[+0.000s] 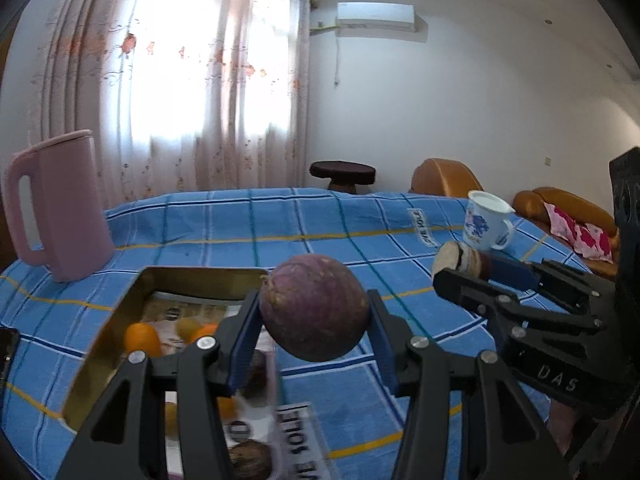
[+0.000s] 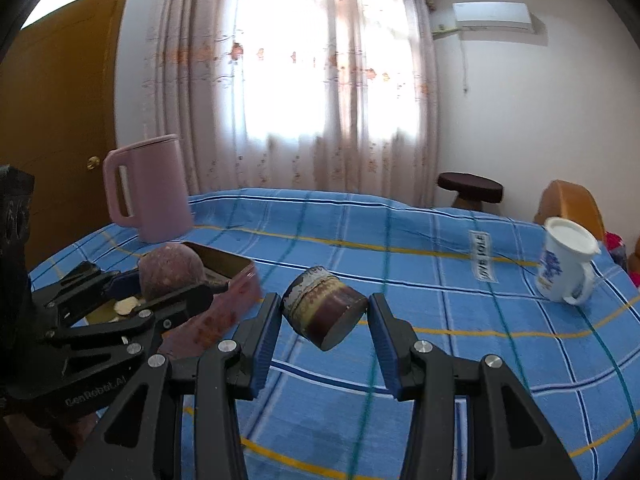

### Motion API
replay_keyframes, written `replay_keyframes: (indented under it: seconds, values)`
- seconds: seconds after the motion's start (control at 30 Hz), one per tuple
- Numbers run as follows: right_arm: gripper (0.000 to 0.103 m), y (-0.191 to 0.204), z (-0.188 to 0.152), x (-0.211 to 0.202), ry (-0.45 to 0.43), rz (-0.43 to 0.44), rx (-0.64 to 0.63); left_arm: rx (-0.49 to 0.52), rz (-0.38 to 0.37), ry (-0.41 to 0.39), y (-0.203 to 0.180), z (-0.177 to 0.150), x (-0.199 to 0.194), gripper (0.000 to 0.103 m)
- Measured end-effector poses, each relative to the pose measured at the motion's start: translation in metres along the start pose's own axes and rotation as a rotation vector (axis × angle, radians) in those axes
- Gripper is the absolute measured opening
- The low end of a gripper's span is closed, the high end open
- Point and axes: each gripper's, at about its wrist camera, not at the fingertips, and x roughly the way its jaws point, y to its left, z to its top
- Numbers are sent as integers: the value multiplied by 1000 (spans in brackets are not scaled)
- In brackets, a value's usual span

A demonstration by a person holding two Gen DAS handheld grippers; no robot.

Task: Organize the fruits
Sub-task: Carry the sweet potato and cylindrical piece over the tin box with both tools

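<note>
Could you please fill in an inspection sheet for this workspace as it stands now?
Surface: table under a blue checked cloth, wrinkled.
Job's things: round purple fruit in the left gripper; cut brown piece, pale at one end, in the right gripper; gold tin holding oranges and dark fruits on printed paper.
Clutter: pink jug at the far left; white mug with blue print at the right.
Grippers: both fingers pairs closed on their items, held above the cloth.
Cables: nothing seen on the table; a cord hangs below the air conditioner.
Surroundings: curtained window, wooden door, dark stool, orange sofa.
</note>
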Motion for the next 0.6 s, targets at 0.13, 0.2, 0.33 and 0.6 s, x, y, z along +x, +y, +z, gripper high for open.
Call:
replay_keyframes:
  seconds: [0.13,0.2,0.33,0.6]
  values:
    - [46,18,9,7,5,42,-24,-14,31,-2,18,2,-7,53]
    - [46,26,11,10,8,63,-36,-28,42,1,27,3,-9,53]
    - [46,47,17,18,17,101,-68,-48,71,8,46,2,-14,53]
    - [46,81,18,33,45,158,-116,-89,116,31,82,-3,-21,53]
